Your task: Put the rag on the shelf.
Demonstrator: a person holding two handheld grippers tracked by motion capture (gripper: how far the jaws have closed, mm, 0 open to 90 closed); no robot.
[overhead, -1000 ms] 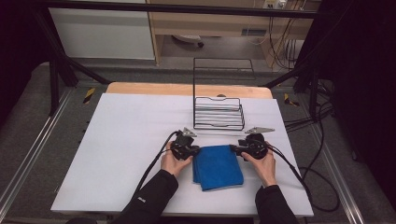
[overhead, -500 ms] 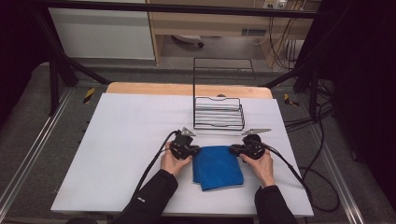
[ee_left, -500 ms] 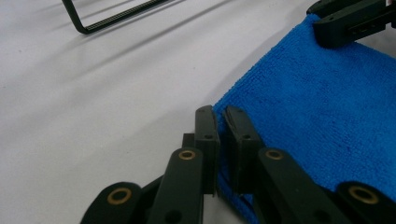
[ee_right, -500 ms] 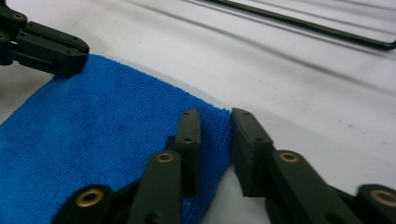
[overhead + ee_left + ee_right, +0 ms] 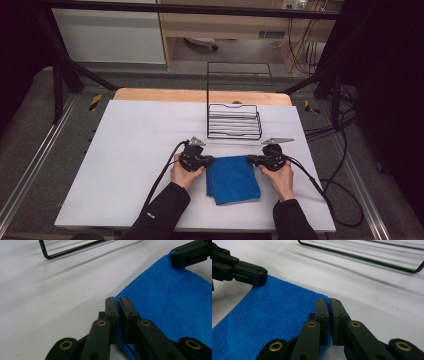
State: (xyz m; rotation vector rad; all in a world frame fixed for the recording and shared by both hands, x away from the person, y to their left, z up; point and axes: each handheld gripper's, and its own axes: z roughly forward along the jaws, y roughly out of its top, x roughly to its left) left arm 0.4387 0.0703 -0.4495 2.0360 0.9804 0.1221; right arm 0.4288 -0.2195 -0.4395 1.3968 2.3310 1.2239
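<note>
Where the white desk (image 5: 125, 165) carries them, the count is short: one blue cloth (image 5: 232, 179), one black wire rack (image 5: 234, 121), two grippers, two hands. Between the two sets of jaws lies the cloth, folded into a rough square with layered edges showing at its near side, its nap fine and looped like microfibre. Jaws of the left gripper (image 5: 119, 307) are drawn narrow and pinch one far corner of the cloth, the blue edge running down between them. Jaws of the right gripper (image 5: 329, 307) are likewise nearly closed on the other far corner. Each gripper view shows the opposite jaws across the cloth, clamped at its far edge. Beyond both sets of jaws stands the rack, near but apart from the cloth. A hand (image 5: 184, 175) grips each handle.
</note>
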